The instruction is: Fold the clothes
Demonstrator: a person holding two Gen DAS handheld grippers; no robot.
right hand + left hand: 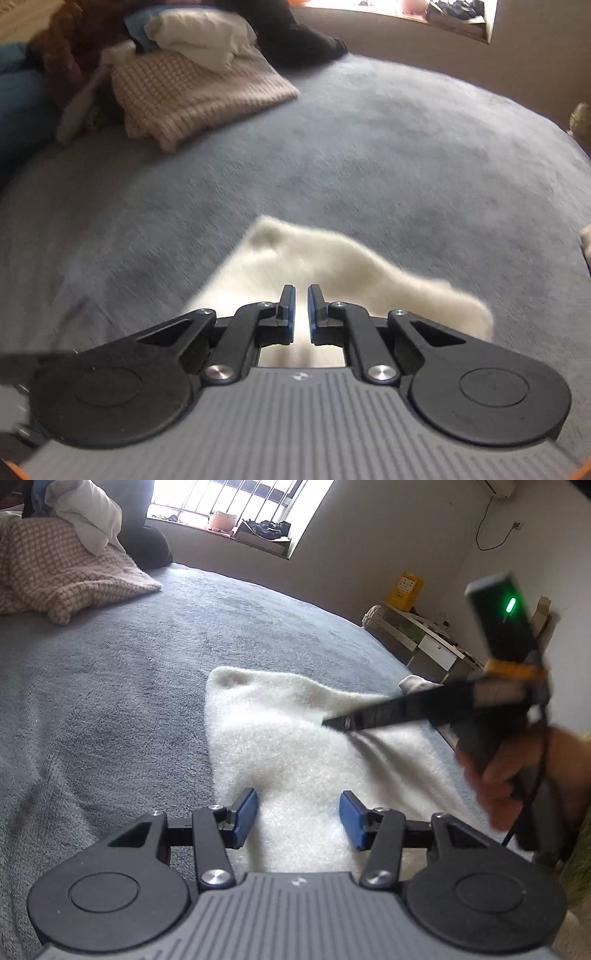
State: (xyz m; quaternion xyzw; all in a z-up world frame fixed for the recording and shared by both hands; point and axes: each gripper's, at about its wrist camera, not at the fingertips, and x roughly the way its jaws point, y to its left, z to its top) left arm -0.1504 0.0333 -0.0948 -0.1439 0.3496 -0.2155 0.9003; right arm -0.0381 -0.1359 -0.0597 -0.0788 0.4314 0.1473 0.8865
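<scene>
So the fluffy white fleece garment is lying on the grey-blue plush bed cover. Right gripper comes in from 3 o'clock, jaws pinched on a fold of it. Left gripper hovers at 6 o'clock, jaws half-wide, holding nothing. Pink knit sweater sits at 10 o'clock.

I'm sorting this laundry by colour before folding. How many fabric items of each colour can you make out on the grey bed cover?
White fluffy garment, lying flat in front, pinched by the right gripper: 1
Cream or white cloth on the pile: 1
Pink knitted piece: 1
Black garment: 1
Total: 4, counting only what is clearly distinguishable; the pile's far side is too jumbled to count.
</scene>
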